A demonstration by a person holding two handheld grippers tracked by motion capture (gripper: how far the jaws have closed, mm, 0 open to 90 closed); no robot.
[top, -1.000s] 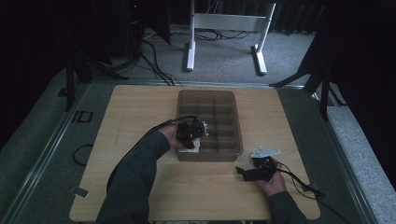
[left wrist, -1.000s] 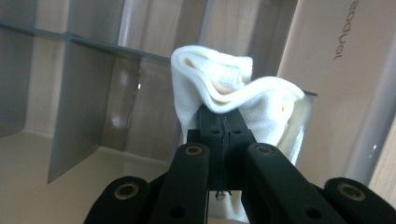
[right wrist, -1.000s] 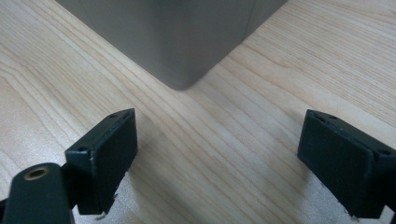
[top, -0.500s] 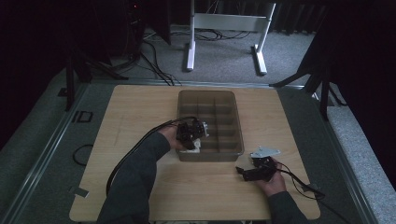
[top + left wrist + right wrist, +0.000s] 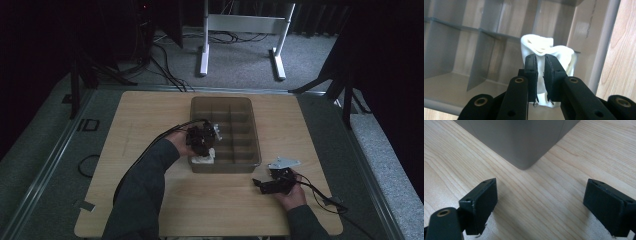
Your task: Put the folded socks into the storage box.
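In the tray's (image 5: 253, 131) near-left corner compartment: white cloth (image 5: 548, 53), pinched by left gripper (image 5: 541, 71). Right gripper (image 5: 540, 206): wide, on tabletop (image 5: 145, 115) near tray's near-right corner.

High view above the table (image 5: 150, 200); both gripper views close on the shared divided bin (image 5: 252, 145)

The left gripper (image 5: 540, 75) points downward, its fingers (image 5: 532, 72) pinched nearly together on white cloth (image 5: 546, 48). The right gripper (image 5: 540, 207) lies low over the worktop (image 5: 536, 195), fingers spread wide, nothing between them.
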